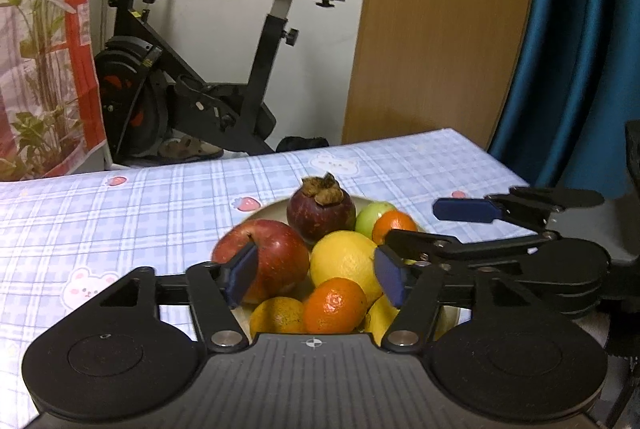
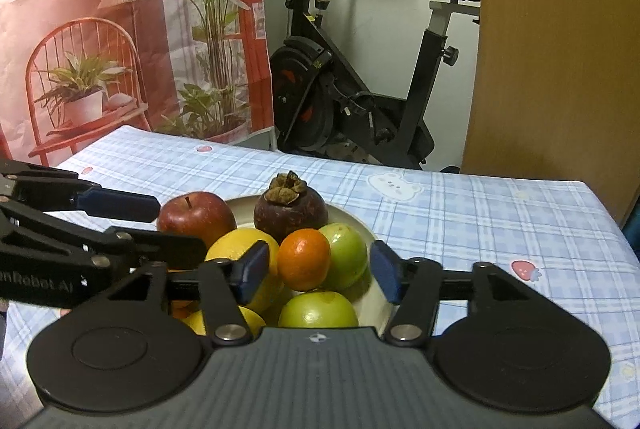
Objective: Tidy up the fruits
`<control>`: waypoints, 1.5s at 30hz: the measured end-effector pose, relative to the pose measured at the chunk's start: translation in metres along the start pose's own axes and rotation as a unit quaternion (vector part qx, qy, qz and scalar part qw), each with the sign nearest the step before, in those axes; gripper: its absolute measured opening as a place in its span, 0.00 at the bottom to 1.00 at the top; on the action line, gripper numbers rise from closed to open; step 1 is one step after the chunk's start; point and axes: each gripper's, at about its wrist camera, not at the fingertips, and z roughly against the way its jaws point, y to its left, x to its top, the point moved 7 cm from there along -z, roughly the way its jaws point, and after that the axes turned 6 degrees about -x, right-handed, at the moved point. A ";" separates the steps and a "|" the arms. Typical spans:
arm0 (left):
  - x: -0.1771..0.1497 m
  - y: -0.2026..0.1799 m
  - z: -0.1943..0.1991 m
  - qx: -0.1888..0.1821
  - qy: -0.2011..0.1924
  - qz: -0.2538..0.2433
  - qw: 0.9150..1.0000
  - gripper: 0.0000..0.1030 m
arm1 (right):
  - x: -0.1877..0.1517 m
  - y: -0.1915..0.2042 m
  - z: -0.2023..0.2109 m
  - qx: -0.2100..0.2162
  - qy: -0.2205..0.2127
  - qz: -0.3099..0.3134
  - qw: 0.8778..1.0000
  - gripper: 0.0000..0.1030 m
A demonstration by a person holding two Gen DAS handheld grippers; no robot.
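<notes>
While both black two-finger tools hang over a pale round plate heaped with fruit, neither grips anything. On the worktop, covered by a blue-checked cloth with bear and strawberry prints, the plate holds a red apple, a dark purple mangosteen with a dry brown calyx, a large yellow citrus fruit, small orange mandarins and round green fruits, all touching one another in a pile. Seen from its own camera, the left tool stands partly open, its blue pads either side of the yellow citrus and a mandarin without pressing them. Likewise the right tool stands partly open, pads flanking the mandarin and green fruit, clear of both. Behind the worktop stand a black exercise bike, a wooden panel and a printed plant curtain.
</notes>
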 end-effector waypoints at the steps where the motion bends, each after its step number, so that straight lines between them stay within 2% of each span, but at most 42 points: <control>1: 0.002 0.001 0.004 0.001 -0.004 0.003 1.000 0.68 | 0.001 -0.001 0.004 -0.001 -0.002 -0.002 1.000 0.60; 5: 0.009 0.006 0.026 0.014 -0.009 0.024 1.000 0.76 | 0.008 -0.003 0.024 -0.014 -0.006 -0.020 1.000 0.63; 10: 0.015 0.008 0.067 0.032 -0.031 0.047 0.998 0.84 | 0.022 -0.005 0.067 -0.008 -0.027 -0.078 0.997 0.87; 14: 0.018 0.008 0.102 0.052 -0.048 0.053 0.996 0.87 | 0.034 -0.001 0.100 -0.006 -0.038 -0.095 0.995 1.00; 17: 0.021 0.006 0.129 0.077 -0.060 0.047 0.994 0.89 | 0.040 0.006 0.124 -0.012 -0.044 -0.098 0.994 1.00; 21: 0.024 0.001 0.161 0.085 -0.075 0.044 0.993 0.90 | 0.042 0.019 0.154 -0.012 -0.044 -0.105 0.993 1.00; 26: 0.023 -0.006 0.198 0.100 -0.088 0.035 0.991 0.91 | 0.046 0.040 0.186 -0.037 -0.042 -0.089 0.994 1.00; 34: 0.022 -0.022 0.252 0.137 -0.120 0.031 0.983 0.95 | 0.043 0.081 0.233 -0.034 -0.046 -0.056 0.997 1.00; 38: 0.019 -0.031 0.276 0.144 -0.131 0.025 0.981 0.96 | 0.041 0.095 0.252 -0.025 -0.050 -0.052 0.997 1.00; 45: 0.013 -0.038 0.293 0.163 -0.131 0.014 0.978 1.00 | 0.040 0.111 0.267 -0.009 -0.051 -0.049 0.997 1.00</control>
